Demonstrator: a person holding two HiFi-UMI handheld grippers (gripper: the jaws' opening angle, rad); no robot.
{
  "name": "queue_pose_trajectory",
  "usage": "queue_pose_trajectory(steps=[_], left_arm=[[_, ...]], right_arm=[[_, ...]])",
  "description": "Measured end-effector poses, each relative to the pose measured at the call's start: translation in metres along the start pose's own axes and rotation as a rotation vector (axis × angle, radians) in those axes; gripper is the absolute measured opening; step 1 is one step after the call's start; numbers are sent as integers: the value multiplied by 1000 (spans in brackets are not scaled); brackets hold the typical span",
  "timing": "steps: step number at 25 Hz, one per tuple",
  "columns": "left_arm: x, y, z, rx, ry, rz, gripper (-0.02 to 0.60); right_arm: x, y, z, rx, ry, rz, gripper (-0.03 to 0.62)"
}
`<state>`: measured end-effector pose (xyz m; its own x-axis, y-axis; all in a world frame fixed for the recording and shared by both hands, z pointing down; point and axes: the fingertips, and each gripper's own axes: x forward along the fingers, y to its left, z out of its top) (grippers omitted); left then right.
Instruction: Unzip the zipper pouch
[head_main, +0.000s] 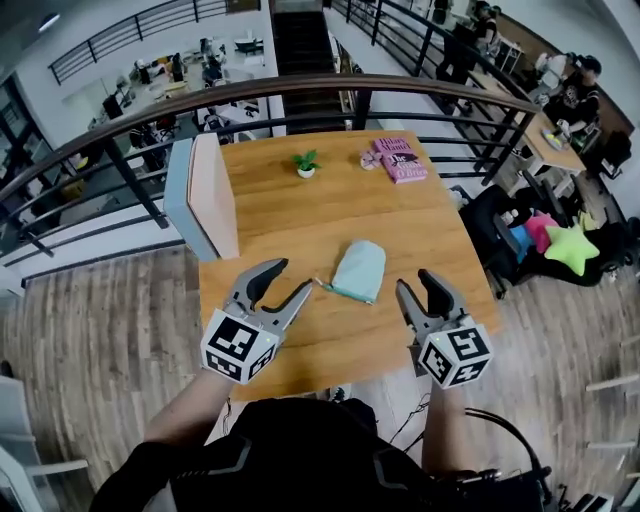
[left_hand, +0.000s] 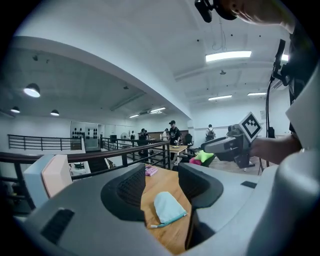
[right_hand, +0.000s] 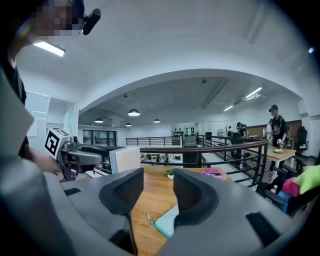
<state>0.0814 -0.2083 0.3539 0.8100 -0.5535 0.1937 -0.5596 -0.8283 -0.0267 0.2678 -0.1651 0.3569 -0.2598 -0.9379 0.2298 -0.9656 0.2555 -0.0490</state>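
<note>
- The left gripper is nearest, held low over the near-left part of the wooden table. Its jaws stand apart with nothing between them, and through the gap its own view shows only tabletop and the pouch beyond.
- The zipper pouch lies flat on the table between the two grippers, near the front edge and touching neither of them.
- It is pale mint fabric, rounded at its far end, with a darker teal zip running along the near edge.
- It looks soft, thin and limp, so I judge it would slide or bunch if pulled from one end only.
- A small pull tab sticks out at the zip's left end, pointing towards the left gripper.
- The right gripper hovers to the pouch's right, jaws spread and empty.
- By the look of it the task has not begun. The zip seems closed along its whole length, and nothing is holding the pouch.
- What remains is everything: pinning the body, taking the tab and drawing it along.
</note>
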Motion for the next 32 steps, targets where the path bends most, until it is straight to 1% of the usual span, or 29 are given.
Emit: queue_pose_trajectory(steps=[2, 4, 6, 10, 14, 18, 20, 23, 27, 32], left_arm=[[7, -1, -5, -6, 20, 8, 222], [12, -4, -10, -3, 44, 7, 212], [15, -4, -16, -4, 64, 27, 206], [21, -3, -30, -34, 84, 84, 206], [35, -6, -52, -51, 116, 119, 207], [44, -13, -86, -80, 186, 150, 206], [47, -17, -101, -126, 206, 172, 207], [49, -22, -119, -182, 232, 204, 206], [51, -26, -138, -202, 276, 227, 206], [49, -33, -159, -242, 321, 247, 206]], right_arm=[[10, -9, -5, 12, 14, 37, 196], [18, -16, -7, 48, 13, 67, 196], [26, -20, -10, 60, 11, 93, 196], [38, -28, -32, 40, 57, 153, 196], [54, -43, -55, -18, 109, 212, 196], [72, -59, -89, -27, 164, 249, 195], [78, -65, -107, -13, 182, 271, 168], [88, -71, -141, -24, 243, 320, 168], [103, -80, -190, -101, 351, 371, 170], [114, -74, -248, -182, 468, 472, 172]])
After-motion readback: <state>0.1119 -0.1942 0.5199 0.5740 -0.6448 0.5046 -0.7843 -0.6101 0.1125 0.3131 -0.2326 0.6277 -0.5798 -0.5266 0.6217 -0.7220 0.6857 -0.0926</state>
